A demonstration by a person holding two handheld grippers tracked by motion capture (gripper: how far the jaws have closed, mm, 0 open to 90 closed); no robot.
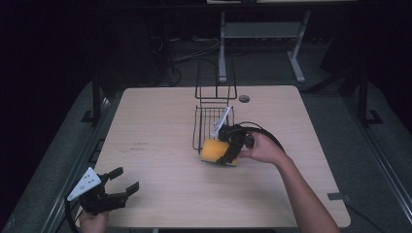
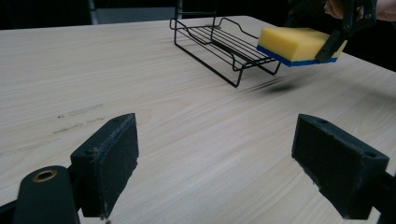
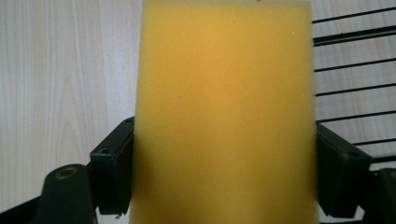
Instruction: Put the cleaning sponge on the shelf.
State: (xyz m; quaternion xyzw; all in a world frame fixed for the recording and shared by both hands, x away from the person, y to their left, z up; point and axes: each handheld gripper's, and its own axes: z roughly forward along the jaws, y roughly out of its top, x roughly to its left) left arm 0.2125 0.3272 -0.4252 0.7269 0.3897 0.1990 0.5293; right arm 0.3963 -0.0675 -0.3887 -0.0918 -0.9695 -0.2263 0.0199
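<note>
Near the middle of the wooden surface (image 1: 160, 131) sits a black wire rack (image 1: 213, 116) with a tall wire handle at its far end. Just at the rack's near edge, the right tongs (image 1: 224, 154) hold a yellow sponge (image 1: 215, 150), squeezed between the two black jaws. From the left gripper view the sponge (image 2: 295, 44) has a thin blue layer underneath and hangs a little above the wood, with a soft shadow below it, close beside the rack (image 2: 224, 44). From the right gripper view the sponge (image 3: 224, 112) is so close that its top and bottom are cut off, and a few rack wires (image 3: 350, 70) peek out on one side. The person's right hand (image 1: 262, 148) wraps around the tool, so part of it is hidden.

At the near left corner, the left tongs (image 1: 127, 182) rest low over the surface, far from the sponge. The jaws are spread wide with nothing between them. The left hand (image 1: 93, 221) is cut off by the bottom edge. The room behind the surface is very dark, and the things back there are hard to make out.
</note>
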